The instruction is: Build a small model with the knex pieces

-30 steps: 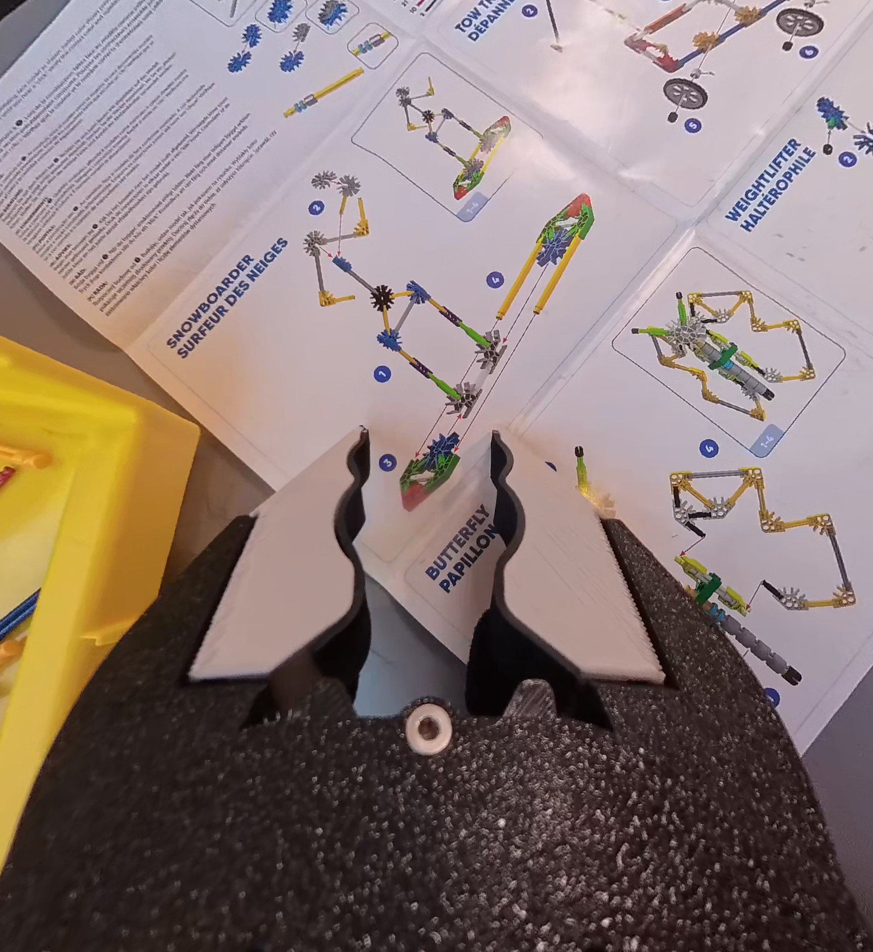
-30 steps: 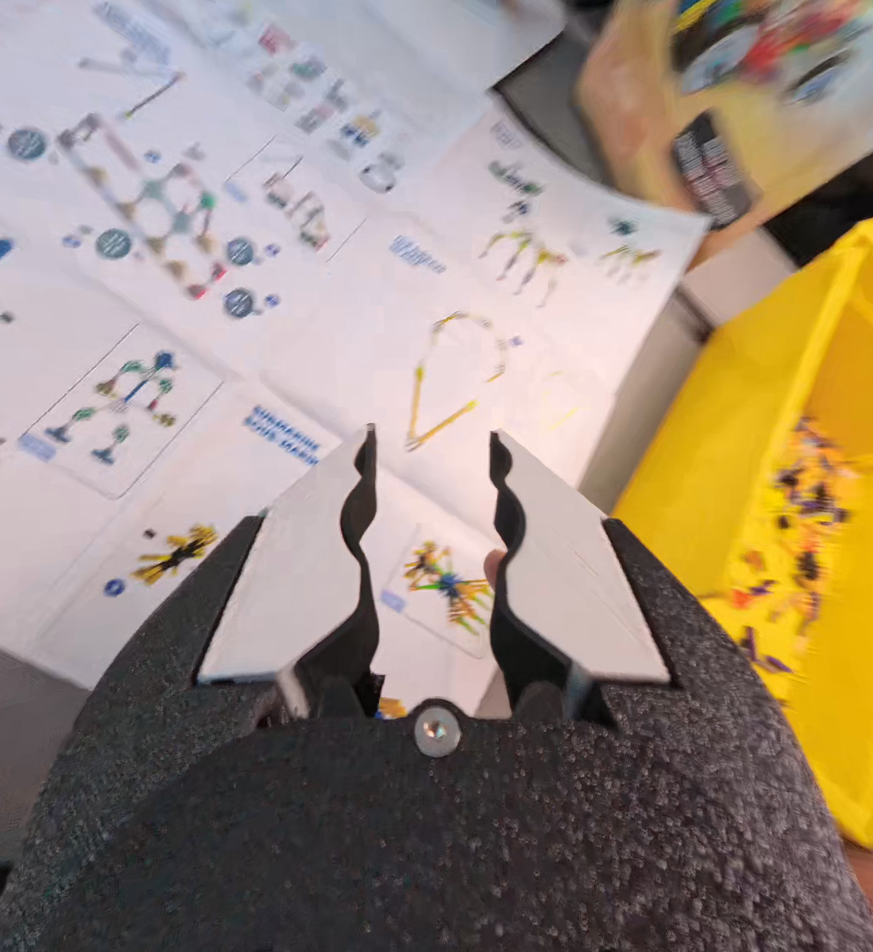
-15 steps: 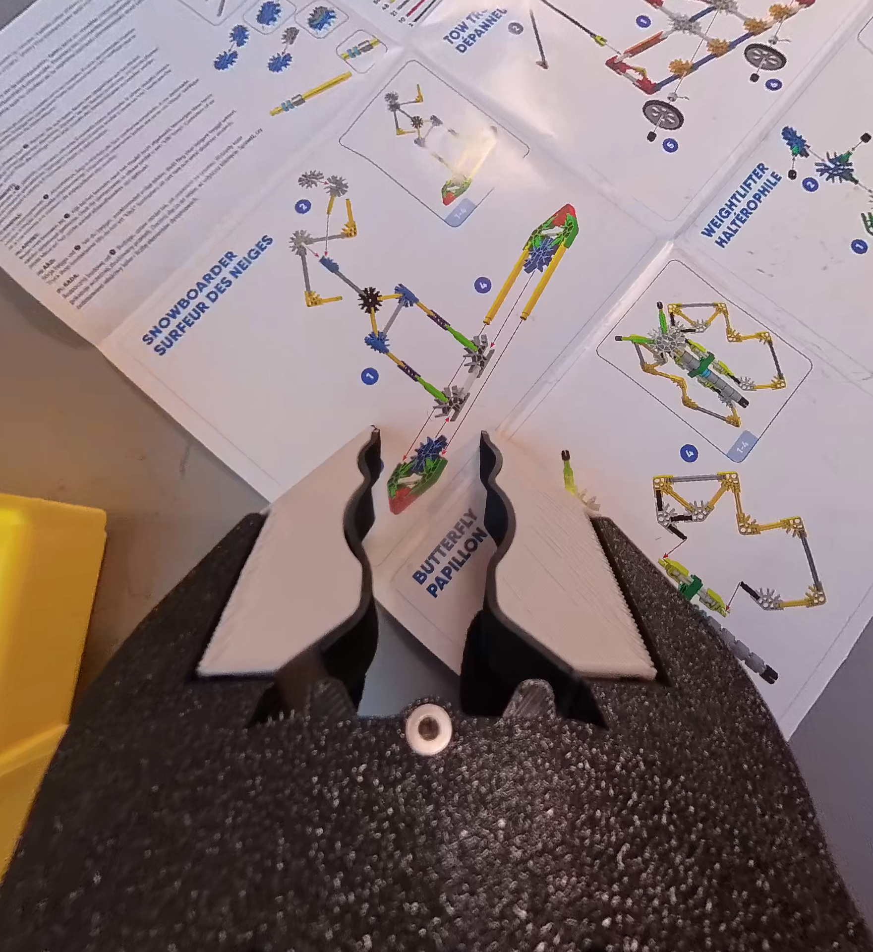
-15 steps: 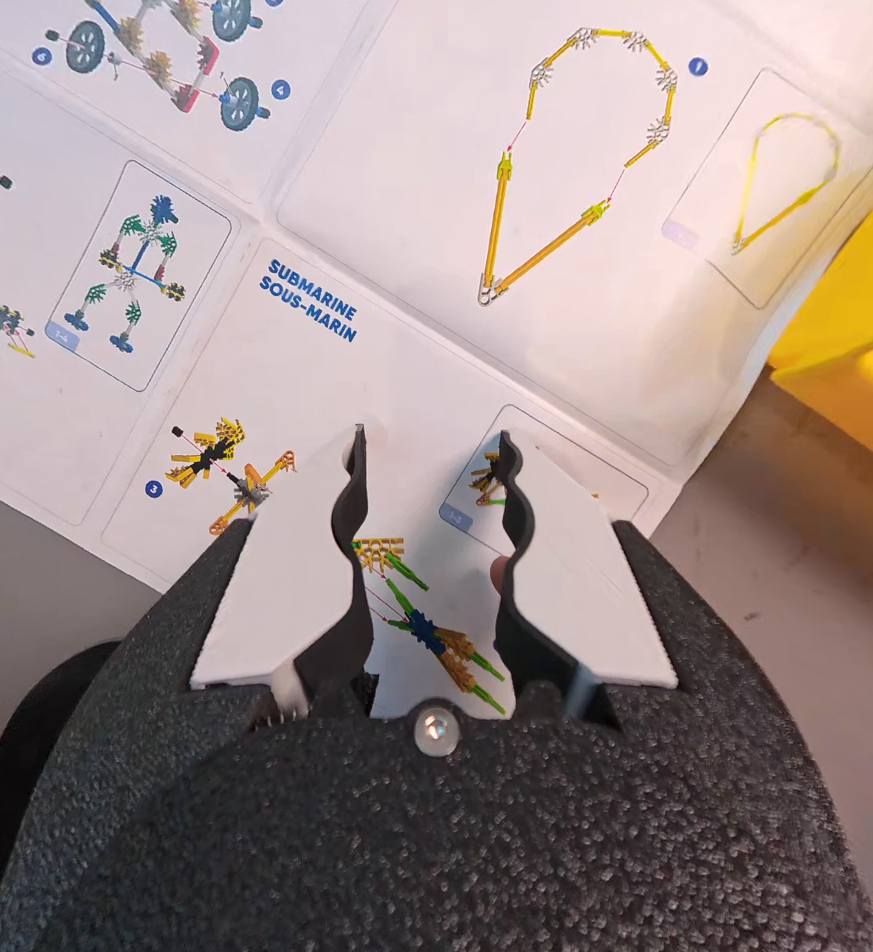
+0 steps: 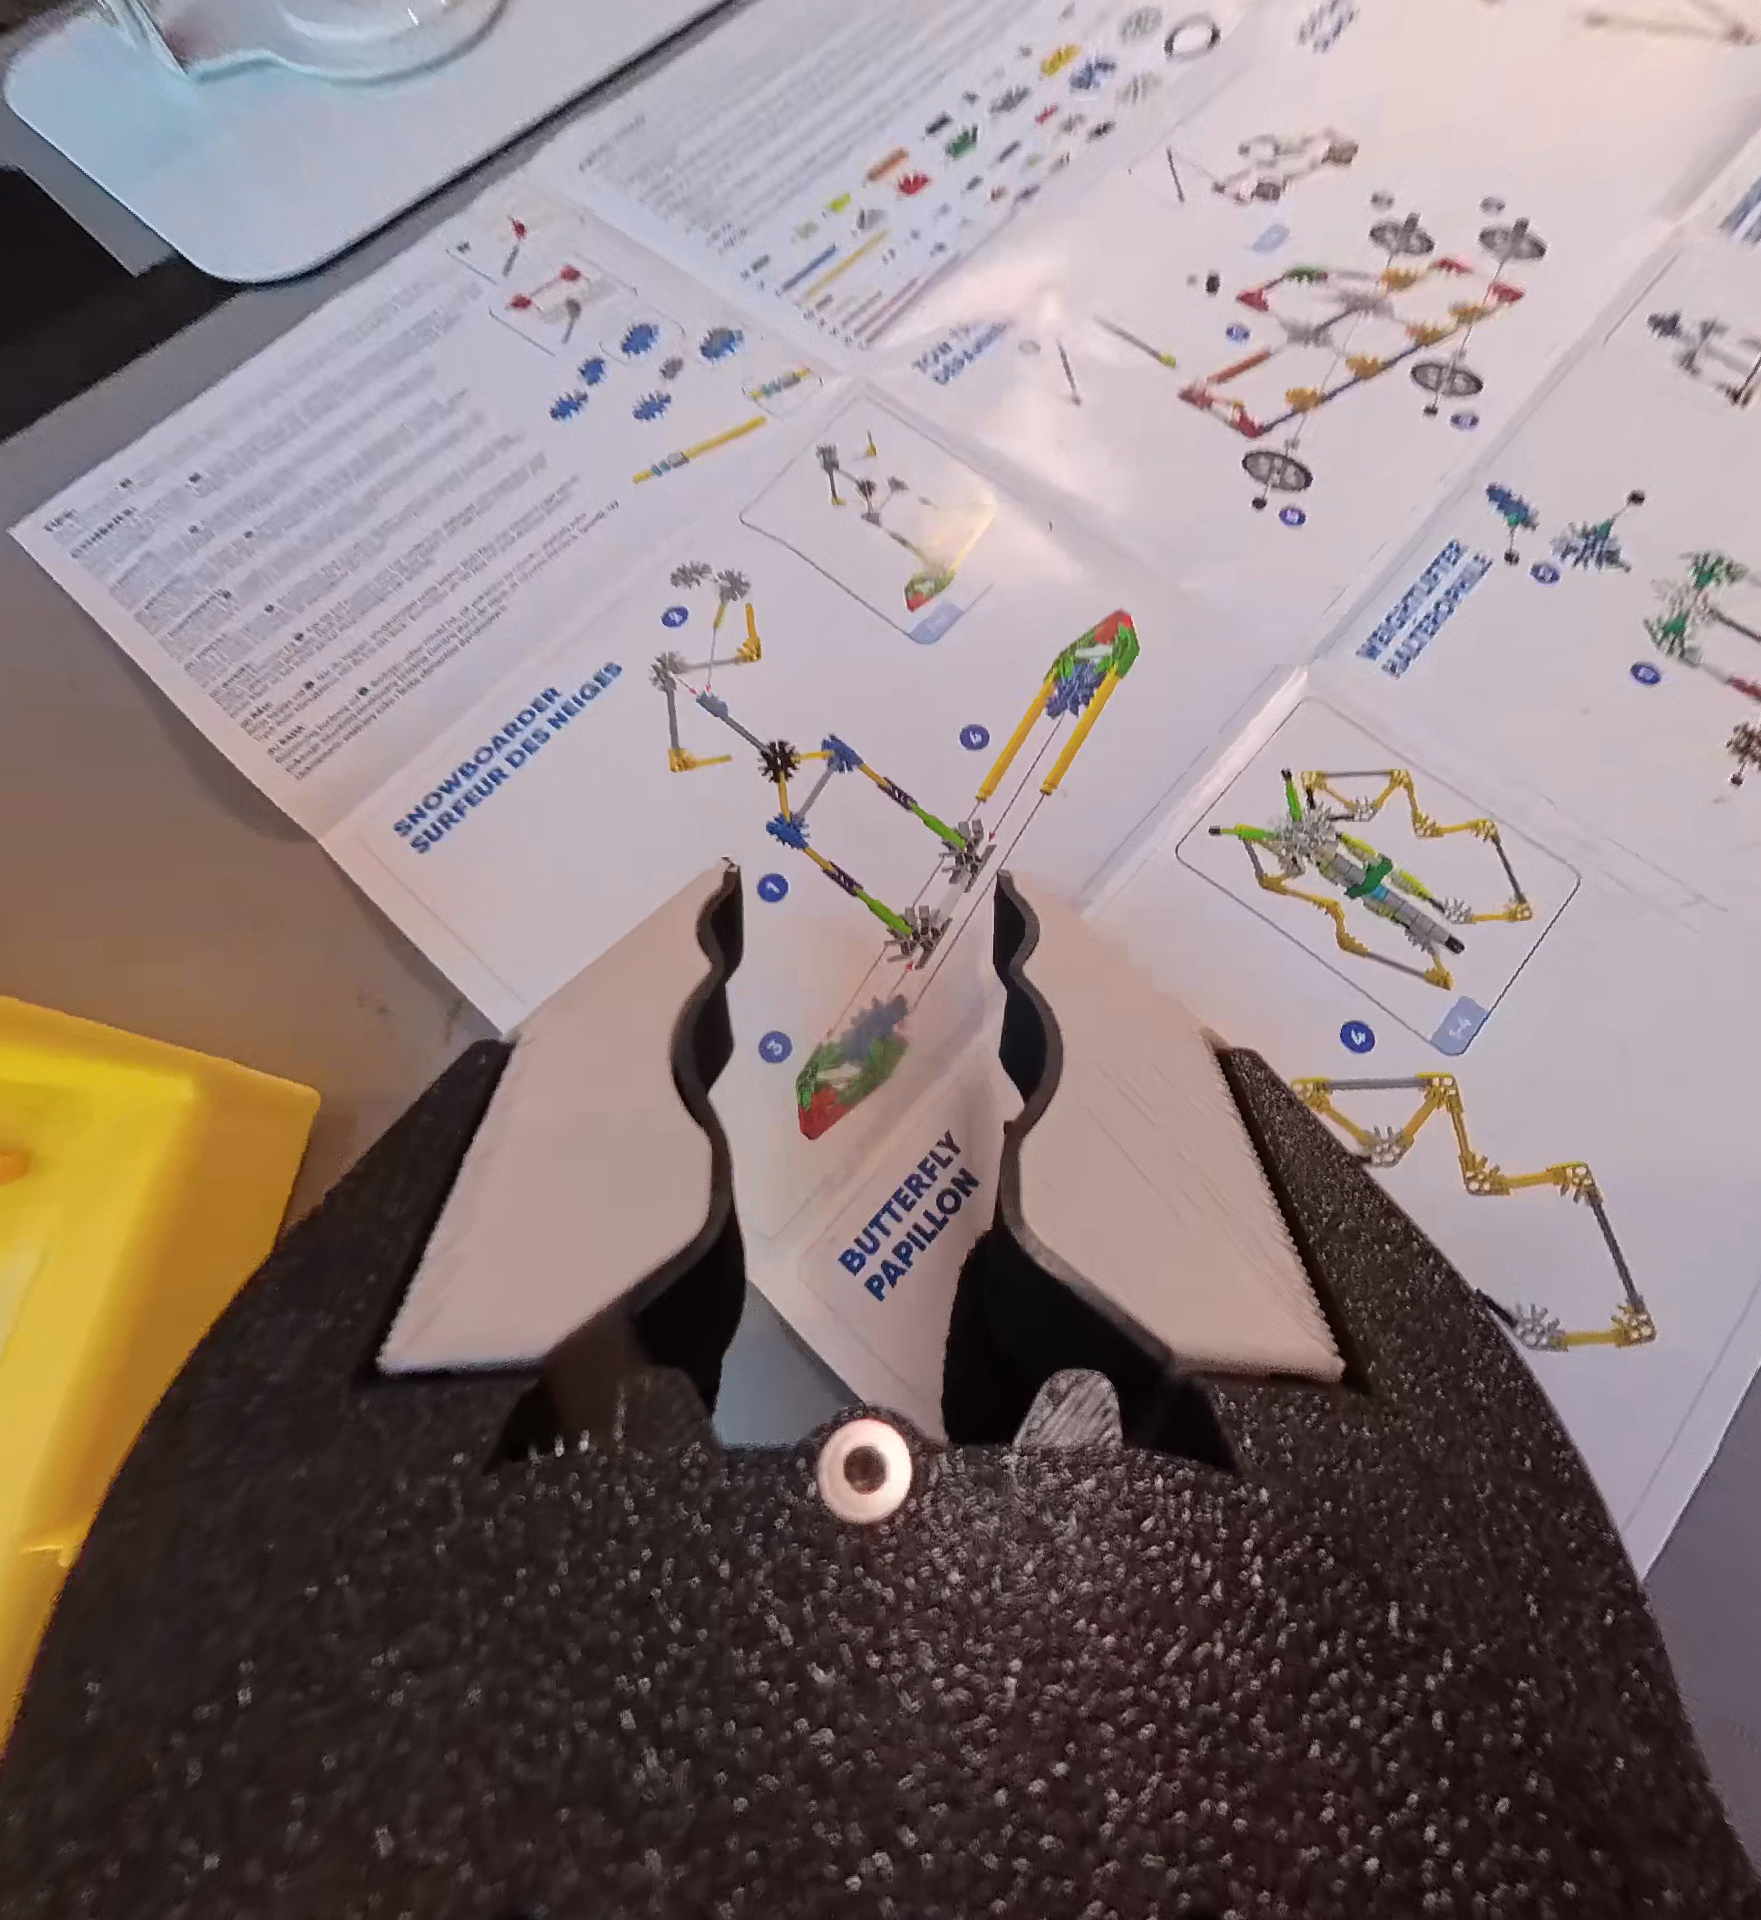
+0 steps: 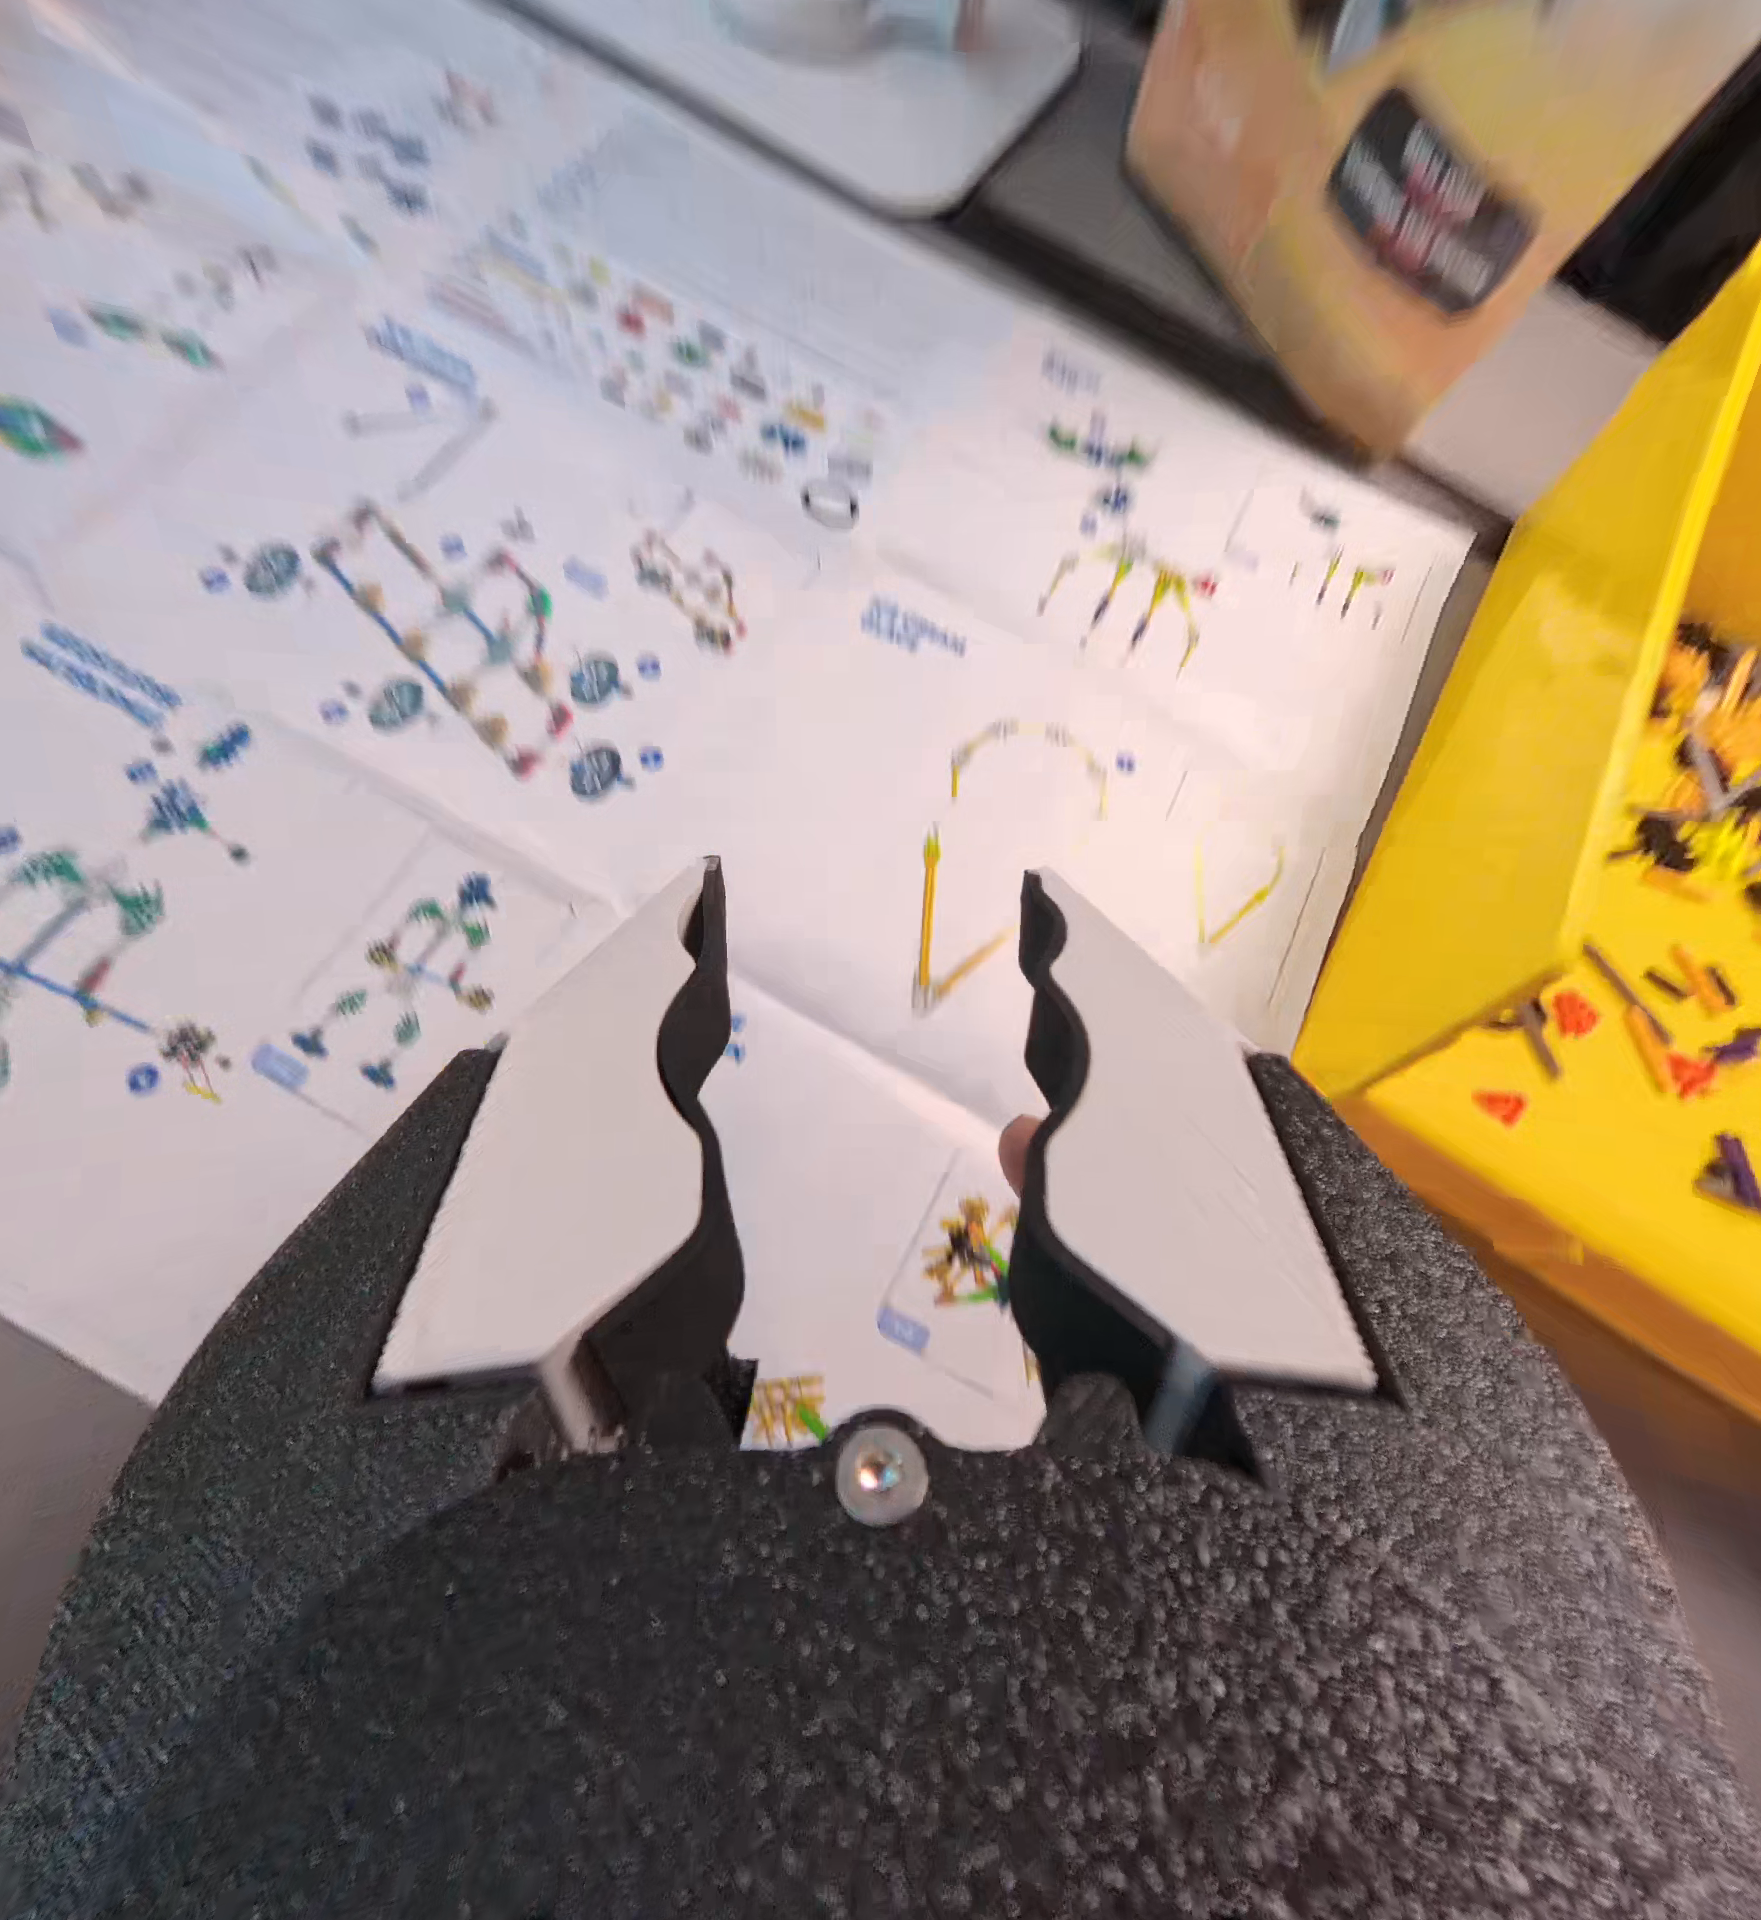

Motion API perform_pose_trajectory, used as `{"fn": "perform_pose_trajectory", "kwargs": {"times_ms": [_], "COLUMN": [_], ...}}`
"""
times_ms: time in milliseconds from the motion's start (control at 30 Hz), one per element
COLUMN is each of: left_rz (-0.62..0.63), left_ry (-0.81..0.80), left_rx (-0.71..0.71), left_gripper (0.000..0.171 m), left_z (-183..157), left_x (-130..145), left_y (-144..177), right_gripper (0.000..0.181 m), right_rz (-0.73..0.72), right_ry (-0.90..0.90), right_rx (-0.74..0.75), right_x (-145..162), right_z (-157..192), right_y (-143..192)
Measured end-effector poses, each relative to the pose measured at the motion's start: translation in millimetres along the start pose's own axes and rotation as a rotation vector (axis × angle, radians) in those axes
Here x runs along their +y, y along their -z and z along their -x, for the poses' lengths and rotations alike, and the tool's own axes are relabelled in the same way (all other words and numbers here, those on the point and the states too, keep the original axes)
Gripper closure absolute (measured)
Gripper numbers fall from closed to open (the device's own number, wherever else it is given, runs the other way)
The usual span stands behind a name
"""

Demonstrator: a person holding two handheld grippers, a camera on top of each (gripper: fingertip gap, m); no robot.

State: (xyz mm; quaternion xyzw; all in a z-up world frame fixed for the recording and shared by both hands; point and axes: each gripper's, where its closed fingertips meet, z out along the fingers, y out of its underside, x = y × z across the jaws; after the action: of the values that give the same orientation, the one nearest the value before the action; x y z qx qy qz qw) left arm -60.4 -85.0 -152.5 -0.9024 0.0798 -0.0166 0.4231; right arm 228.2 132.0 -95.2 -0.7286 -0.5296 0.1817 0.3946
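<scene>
A large white instruction sheet (image 5: 1115, 644) with coloured drawings of rod-and-connector models lies unfolded on the grey table; it also shows in the right wrist view (image 6: 751, 810). My left gripper (image 5: 863, 883) is open and empty, above the sheet's near corner. My right gripper (image 6: 871, 878) is open and empty, above the sheet's near right part. A yellow bin (image 6: 1478, 727) with several small coloured rods and connectors (image 6: 1728, 790) stands right of the right gripper. Another yellow bin (image 5: 107, 1174) sits at the left gripper's left.
A pale flat base (image 5: 263, 177) with a glass object on it stands beyond the sheet at the far left. A yellow-brown cardboard box (image 6: 1395, 208) stands behind the right bin. Bare grey table (image 5: 128, 810) lies between the sheet and the left bin. There is about 35 centimeters between the tips of the two grippers.
Both grippers tilted up and back, so more of the far table shows. The right bin and box came back into the right view. The left bin shows more again. Both stay open.
</scene>
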Motion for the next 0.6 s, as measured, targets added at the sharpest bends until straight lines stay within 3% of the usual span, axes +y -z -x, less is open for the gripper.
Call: {"fn": "perform_pose_trajectory", "kwargs": {"times_ms": [133, 267, 433, 600], "left_rz": [-0.142, -0.196, -0.201, -0.229], "left_ry": [0.076, 0.097, 0.075, 0.109], "left_rx": [-0.023, -0.087, -0.137, -0.122], "left_gripper": [0.122, 0.122, 0.127, 0.128], "left_z": [10.2, 21.2, 24.5, 22.1], "left_x": [-22.4, -24.2, -22.6, -26.7], "left_y": [10.9, 16.2, 16.2, 18.8], "right_gripper": [0.126, 0.128, 0.129, 0.138], "right_rz": [-0.250, -0.344, -0.370, -0.417], "right_ry": [0.006, -0.031, -0.038, -0.056], "right_rx": [-0.064, -0.207, -0.297, -0.268], "right_x": [-67.9, -99.3, -100.5, -91.1], "right_z": [47.7, 110.1, 151.7, 128.0], "right_y": [-1.2, -31.7, -72.5, -65.0]}}
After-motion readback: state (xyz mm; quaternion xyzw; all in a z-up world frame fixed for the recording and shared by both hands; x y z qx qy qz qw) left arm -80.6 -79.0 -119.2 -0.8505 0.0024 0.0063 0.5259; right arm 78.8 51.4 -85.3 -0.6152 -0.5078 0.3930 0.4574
